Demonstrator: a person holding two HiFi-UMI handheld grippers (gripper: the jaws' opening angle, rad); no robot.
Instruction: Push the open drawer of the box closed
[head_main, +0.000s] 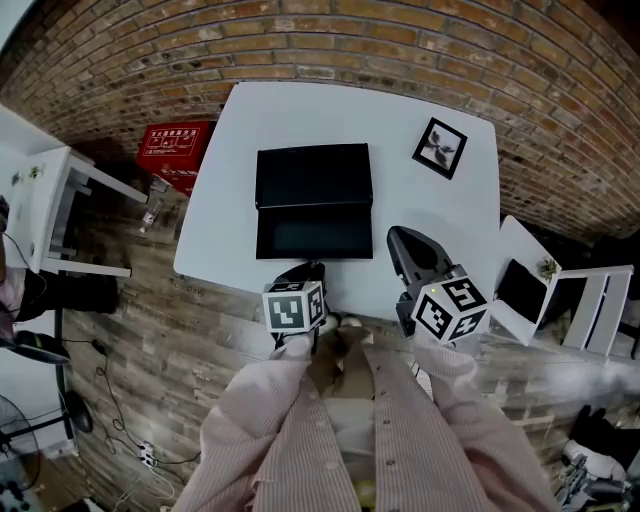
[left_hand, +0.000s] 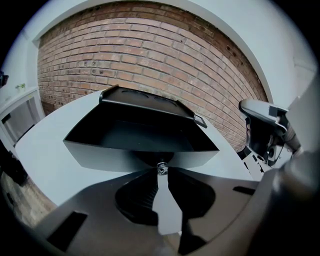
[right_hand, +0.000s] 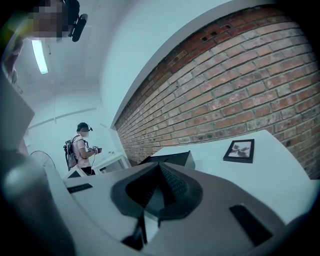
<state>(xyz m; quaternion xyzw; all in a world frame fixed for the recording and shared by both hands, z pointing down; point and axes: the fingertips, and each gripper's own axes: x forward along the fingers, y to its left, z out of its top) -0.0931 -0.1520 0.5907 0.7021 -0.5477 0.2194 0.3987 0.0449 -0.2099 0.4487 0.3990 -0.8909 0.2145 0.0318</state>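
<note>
A black box (head_main: 313, 175) sits on the white table (head_main: 420, 210) with its drawer (head_main: 314, 232) pulled out toward me. In the left gripper view the drawer (left_hand: 140, 137) fills the middle, and a small metal knob (left_hand: 161, 167) shows on its front. My left gripper (head_main: 305, 270) is right at the drawer front, and its jaw tips (left_hand: 161, 172) meet around that knob. My right gripper (head_main: 405, 240) hovers to the right of the drawer, shut on nothing, and points across the table (right_hand: 160, 167) with the box (right_hand: 170, 159) beyond it.
A framed picture (head_main: 439, 147) lies at the table's far right corner. A red crate (head_main: 175, 150) stands on the floor to the left, next to white furniture (head_main: 50, 200). White shelving (head_main: 560, 290) is on the right. A brick wall (head_main: 330, 40) is behind. Another person (right_hand: 82, 145) stands far off.
</note>
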